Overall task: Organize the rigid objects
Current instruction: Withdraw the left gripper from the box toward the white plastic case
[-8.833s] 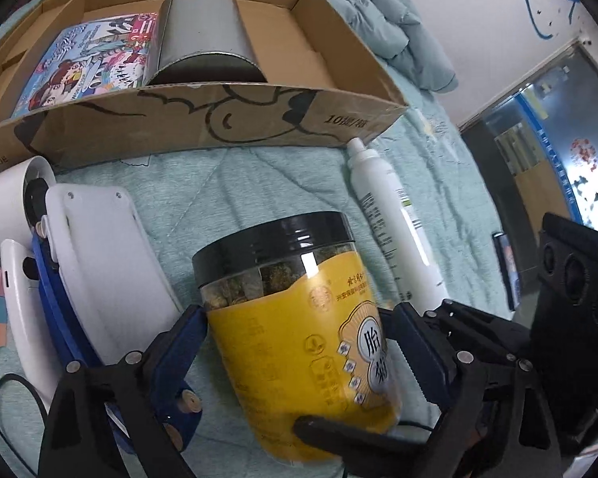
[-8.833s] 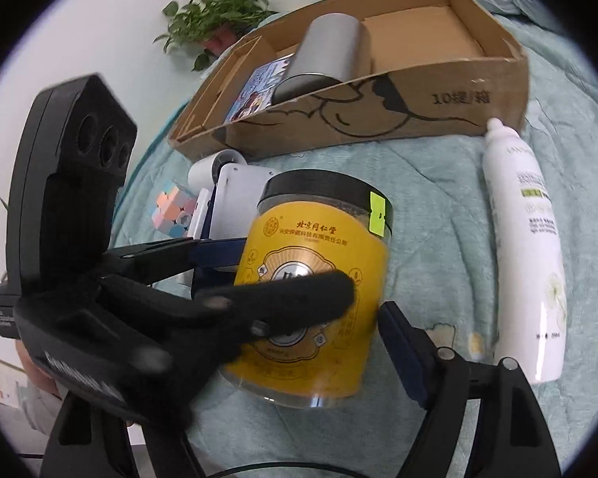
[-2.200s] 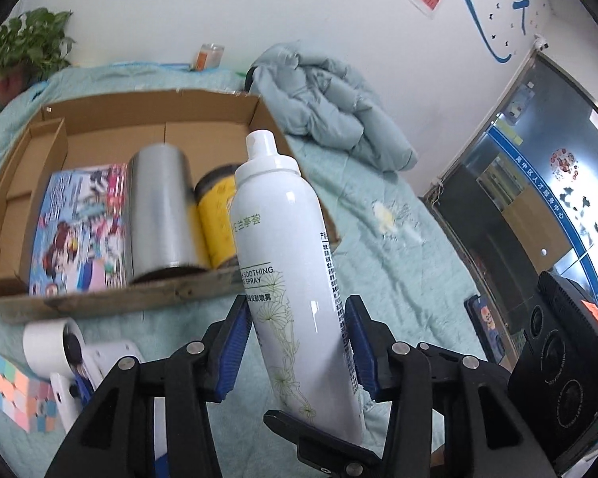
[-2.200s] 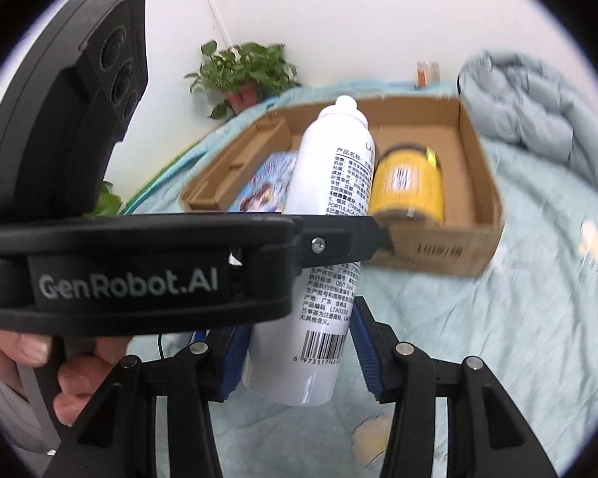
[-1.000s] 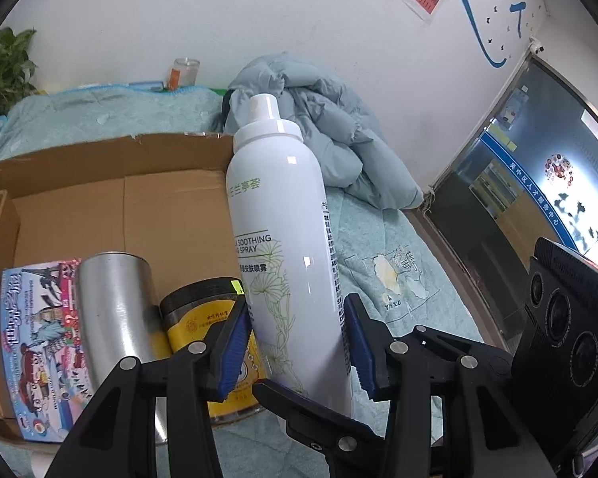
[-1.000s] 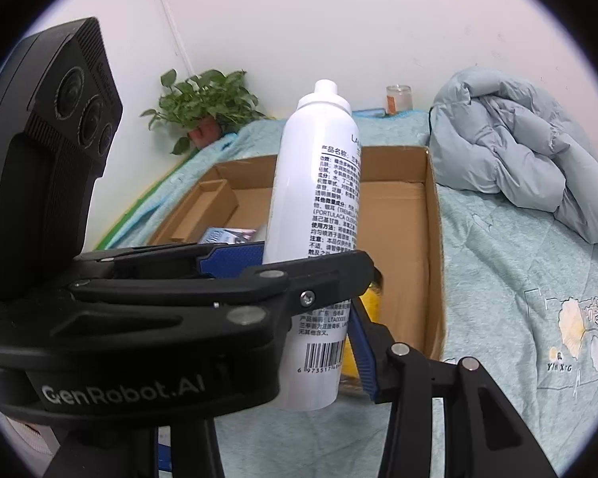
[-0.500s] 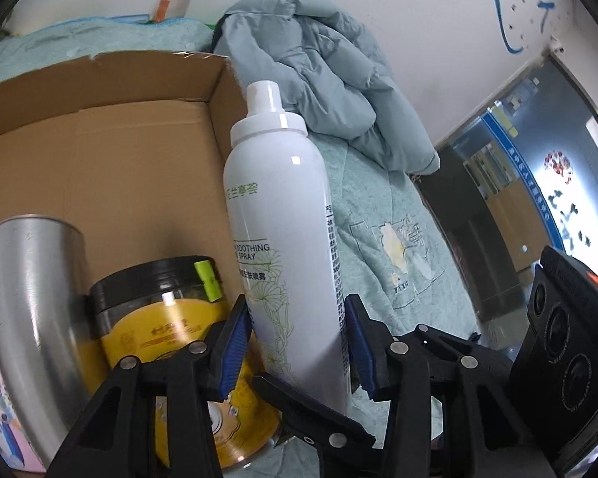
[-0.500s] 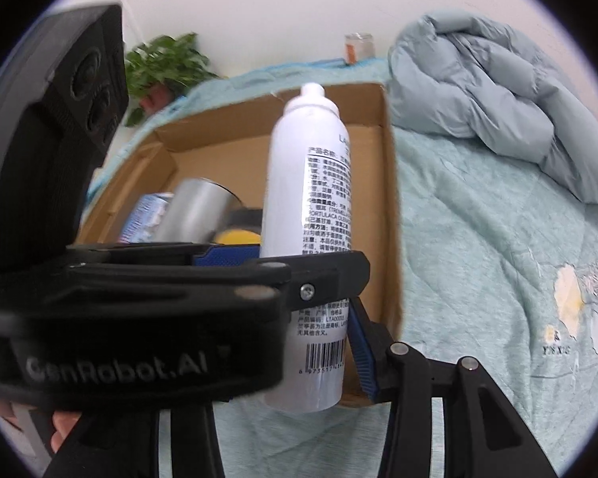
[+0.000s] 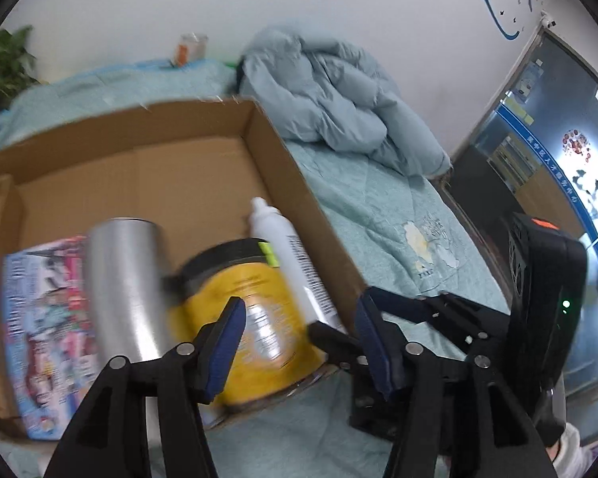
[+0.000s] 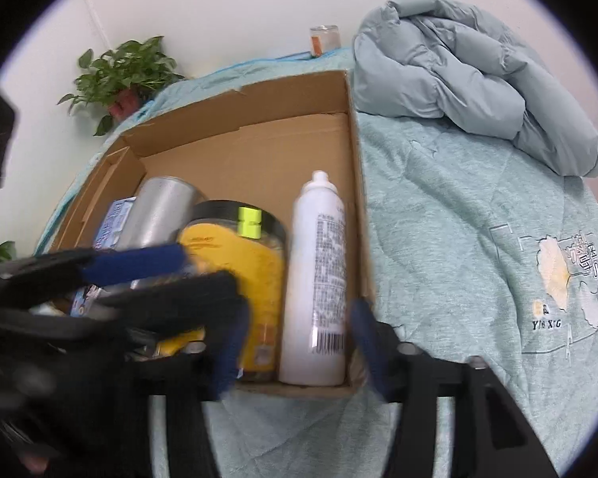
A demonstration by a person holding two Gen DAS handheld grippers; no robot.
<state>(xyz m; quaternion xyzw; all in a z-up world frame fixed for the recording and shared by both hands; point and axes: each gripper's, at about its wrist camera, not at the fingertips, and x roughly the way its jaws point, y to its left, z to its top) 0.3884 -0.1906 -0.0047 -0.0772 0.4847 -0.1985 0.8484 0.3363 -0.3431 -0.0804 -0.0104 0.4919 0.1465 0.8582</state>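
In your left view, your left gripper (image 9: 301, 334) is opening its jaws and nothing is pinched. The white bottle (image 9: 295, 267) lies in the box (image 9: 299, 183), by the yellow jar (image 9: 251, 310).

In your right view, your right gripper (image 10: 299, 342) is opening too. The white bottle (image 10: 317, 279) sits between its jaws, untouched, against the box's right wall.

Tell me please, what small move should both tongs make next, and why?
Probably draw both back, away from the brown cardboard box. The tall white spray bottle already lies inside it, beside the yellow jar with black lid. The left tongs and right tongs are opening and no pad presses on the bottle, so nothing remains to hold.
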